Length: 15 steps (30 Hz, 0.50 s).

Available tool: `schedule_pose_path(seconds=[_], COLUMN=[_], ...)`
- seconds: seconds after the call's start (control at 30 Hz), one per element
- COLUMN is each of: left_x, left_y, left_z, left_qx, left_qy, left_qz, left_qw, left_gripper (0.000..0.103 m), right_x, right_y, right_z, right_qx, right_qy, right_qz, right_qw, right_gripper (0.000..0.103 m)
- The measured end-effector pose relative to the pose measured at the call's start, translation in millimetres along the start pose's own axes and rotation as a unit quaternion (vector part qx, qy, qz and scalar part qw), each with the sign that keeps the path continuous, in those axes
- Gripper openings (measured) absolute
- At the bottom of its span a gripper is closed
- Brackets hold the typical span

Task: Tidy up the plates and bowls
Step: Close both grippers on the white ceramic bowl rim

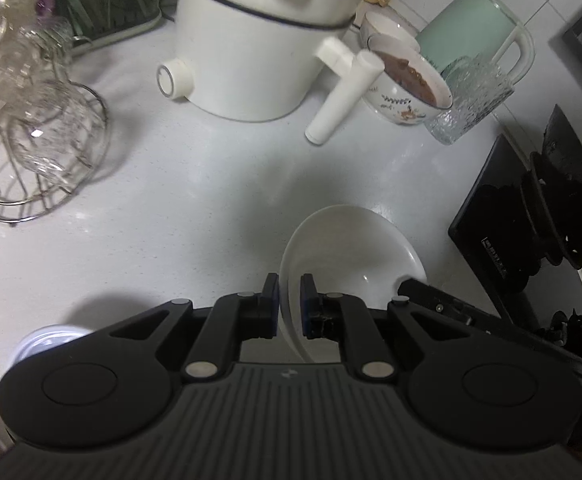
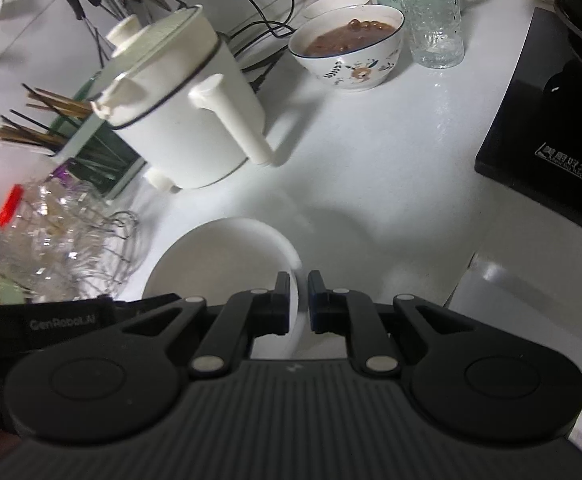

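A plain white bowl (image 1: 347, 248) is held above the white counter by both grippers. My left gripper (image 1: 289, 300) is shut on its left rim. My right gripper (image 2: 299, 300) is shut on its right rim; the bowl shows in the right wrist view (image 2: 219, 256) too. The right gripper's body shows past the bowl in the left wrist view (image 1: 431, 300). A patterned bowl (image 2: 351, 48) of brown food stands at the back, with an empty bowl (image 2: 337, 2) behind it. A white plate (image 1: 41, 344) lies at lower left, mostly hidden by the left gripper.
A white electric pot (image 1: 259, 40) with a long handle stands at the back. A wire rack of glasses (image 1: 31, 120) is on the left. A textured glass (image 2: 431, 12), a green kettle (image 1: 475, 36) and a black induction cooker (image 2: 551, 120) are on the right. A chopstick holder (image 2: 91, 152) stands back left.
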State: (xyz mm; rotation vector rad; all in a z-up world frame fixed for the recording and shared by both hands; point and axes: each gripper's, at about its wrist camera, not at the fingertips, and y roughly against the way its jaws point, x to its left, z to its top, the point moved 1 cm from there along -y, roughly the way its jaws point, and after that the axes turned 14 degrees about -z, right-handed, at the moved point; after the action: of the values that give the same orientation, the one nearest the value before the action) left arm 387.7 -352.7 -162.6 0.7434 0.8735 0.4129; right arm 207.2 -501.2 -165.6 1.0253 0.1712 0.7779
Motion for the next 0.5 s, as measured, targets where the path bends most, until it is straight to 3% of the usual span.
schedule_pose_path(seconds=[0.5], left_x=[-6.9], left_y=[69.8], left_z=[-18.2], left_qx=[-0.048], left_qy=[0.024], left_qz=[0.002], left_qw=[0.9986], left_gripper=[0.012], right_x=[23.3], right_y=[46.8], right_z=[-9.3], right_qx=[-0.009], right_qy=[0.042], right_qz=[0.022], right_qw=[0.999], right_gripper=[0.012])
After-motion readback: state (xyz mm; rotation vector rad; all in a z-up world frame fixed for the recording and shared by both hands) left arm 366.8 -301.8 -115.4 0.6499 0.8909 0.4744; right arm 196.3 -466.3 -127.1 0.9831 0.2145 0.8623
